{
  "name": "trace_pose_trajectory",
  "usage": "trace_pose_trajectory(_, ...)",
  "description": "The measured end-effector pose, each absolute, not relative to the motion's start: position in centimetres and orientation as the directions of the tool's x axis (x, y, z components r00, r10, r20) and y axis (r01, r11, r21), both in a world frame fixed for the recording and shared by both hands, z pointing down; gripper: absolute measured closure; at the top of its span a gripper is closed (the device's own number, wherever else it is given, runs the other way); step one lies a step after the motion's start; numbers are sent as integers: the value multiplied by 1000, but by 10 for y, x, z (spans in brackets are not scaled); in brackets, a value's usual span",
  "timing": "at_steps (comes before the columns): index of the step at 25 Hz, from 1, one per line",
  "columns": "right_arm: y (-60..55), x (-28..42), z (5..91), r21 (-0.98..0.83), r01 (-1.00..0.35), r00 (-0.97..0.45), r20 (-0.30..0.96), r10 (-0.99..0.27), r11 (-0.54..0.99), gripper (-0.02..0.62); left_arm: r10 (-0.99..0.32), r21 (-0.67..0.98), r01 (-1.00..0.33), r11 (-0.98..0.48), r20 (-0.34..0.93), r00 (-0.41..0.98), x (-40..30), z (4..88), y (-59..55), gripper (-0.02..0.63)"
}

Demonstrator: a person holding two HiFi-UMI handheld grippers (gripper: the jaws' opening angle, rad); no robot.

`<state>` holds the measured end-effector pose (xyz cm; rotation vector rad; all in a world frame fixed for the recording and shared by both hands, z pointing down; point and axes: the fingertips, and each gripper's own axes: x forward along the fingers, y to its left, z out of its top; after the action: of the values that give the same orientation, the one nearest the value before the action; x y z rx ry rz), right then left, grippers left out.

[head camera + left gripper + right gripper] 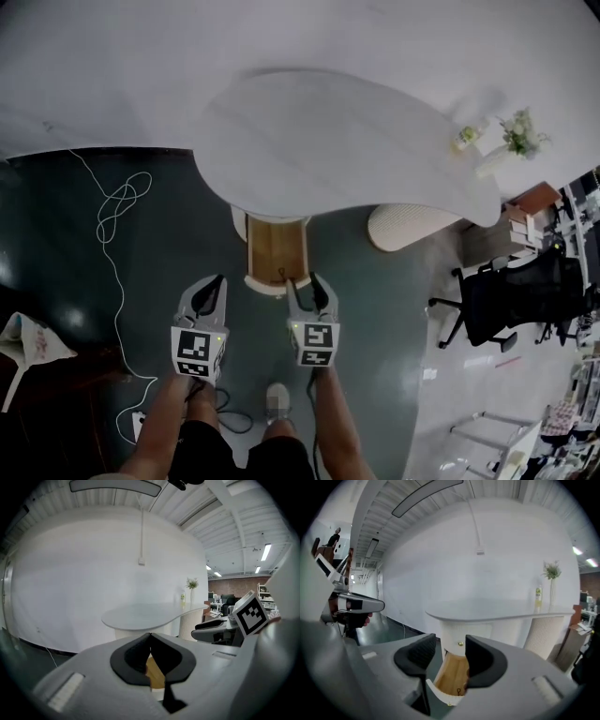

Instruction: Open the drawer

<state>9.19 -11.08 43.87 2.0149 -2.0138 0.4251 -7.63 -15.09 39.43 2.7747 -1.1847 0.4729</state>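
Wooden drawer (277, 248), one; grippers (219, 281) (304, 282), two

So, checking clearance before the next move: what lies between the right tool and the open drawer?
Nothing: in the right gripper view the right tool, jaws open, frames the drawer with no obstruction.

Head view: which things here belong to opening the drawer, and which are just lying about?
Part of the job: drawer, already pulled out under the white table; right gripper, jaws apart, empty; left gripper, jaws together.

Just lying about: white cable on the floor; black office chair; vase with plant and small bottle on the tabletop.
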Motion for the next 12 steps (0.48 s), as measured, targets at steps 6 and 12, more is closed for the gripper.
trace_pose_trajectory(6, -92, 101, 346, -1, -1000, 24, 315, -949, -26, 434, -705, -62, -718, -693, 262, 659, -71, 311, -145, 597)
trace_pose_trajectory(12, -73, 105, 267, 50, -998, 58, 249, -967, -47, 483, -720, -64, -727, -683, 221, 657, -73, 247, -137, 597)
